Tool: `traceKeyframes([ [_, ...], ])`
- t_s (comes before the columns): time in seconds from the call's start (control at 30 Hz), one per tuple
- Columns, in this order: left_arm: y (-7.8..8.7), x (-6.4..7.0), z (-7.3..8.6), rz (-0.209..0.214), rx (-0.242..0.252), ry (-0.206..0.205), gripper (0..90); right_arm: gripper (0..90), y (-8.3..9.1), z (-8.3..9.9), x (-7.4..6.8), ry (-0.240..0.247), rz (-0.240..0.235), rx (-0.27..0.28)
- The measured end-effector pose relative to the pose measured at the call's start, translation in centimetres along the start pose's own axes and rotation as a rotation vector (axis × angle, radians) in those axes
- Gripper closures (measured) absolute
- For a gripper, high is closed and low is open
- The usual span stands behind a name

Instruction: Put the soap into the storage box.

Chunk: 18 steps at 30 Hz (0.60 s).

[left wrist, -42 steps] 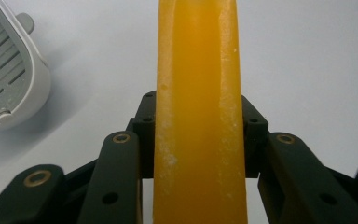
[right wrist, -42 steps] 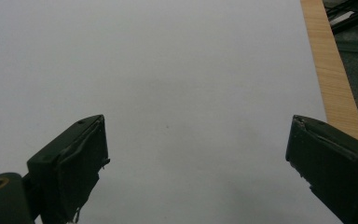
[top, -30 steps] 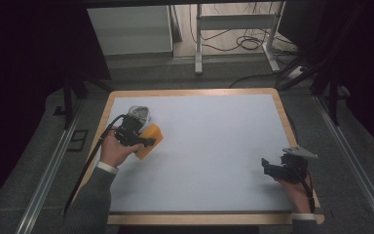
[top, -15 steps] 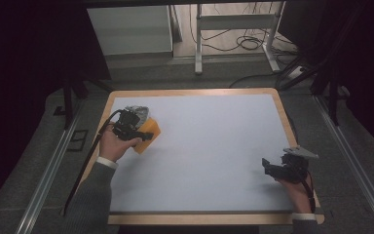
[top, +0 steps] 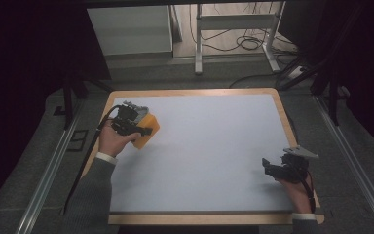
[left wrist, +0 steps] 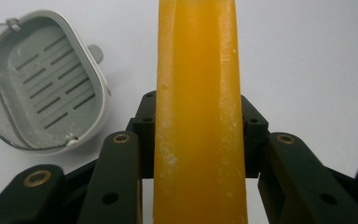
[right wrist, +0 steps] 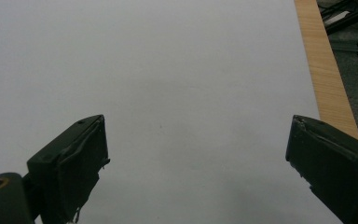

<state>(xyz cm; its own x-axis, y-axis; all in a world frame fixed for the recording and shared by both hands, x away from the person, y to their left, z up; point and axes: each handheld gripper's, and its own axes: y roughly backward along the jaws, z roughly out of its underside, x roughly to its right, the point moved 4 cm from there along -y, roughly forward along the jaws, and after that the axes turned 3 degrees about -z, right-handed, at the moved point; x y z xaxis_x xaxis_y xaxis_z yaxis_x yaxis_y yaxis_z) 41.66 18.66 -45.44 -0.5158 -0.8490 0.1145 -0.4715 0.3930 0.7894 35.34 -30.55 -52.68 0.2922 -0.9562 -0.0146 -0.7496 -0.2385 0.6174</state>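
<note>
1. Orange-yellow, waxy, translucent bar of soap stands edge-on up the middle of the left gripper view, clamped between the black jaws of the left gripper, which press on its two broad faces.
2. Seen from the high view at the upper left of the frame: same bar held by the left gripper, low over the pale grey table mat, near the far left corner.
3. Likely solid and stiff, moderately weighty for its size; probably slick where smooth, though whitish scuffs along the edges suggest a dry, slightly chalky surface with a bit more grip.
4. Best held as now: across the flat broad faces near the middle, not by the narrow rounded edges, where slipping seems likely. Firm squeeze could dent the waxy surface, judging by the marks.
5. Grey oval plastic soap dish with a slotted drain insert lies on the mat at the upper left of the left gripper view, apart from the bar; light and rigid by the look of it.
6. Right gripper rests at the lower right of the high view, jaws spread wide in the right gripper view, holding nothing over bare mat.
</note>
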Motion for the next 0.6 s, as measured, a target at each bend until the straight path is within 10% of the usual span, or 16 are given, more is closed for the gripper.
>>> traceKeyframes([
  [0.6,-0.1,-1.6,-1.9,-0.029,0.014,0.019,61.3,5.6,-0.1,0.1,0.1,-0.001,0.000,-0.006],
])
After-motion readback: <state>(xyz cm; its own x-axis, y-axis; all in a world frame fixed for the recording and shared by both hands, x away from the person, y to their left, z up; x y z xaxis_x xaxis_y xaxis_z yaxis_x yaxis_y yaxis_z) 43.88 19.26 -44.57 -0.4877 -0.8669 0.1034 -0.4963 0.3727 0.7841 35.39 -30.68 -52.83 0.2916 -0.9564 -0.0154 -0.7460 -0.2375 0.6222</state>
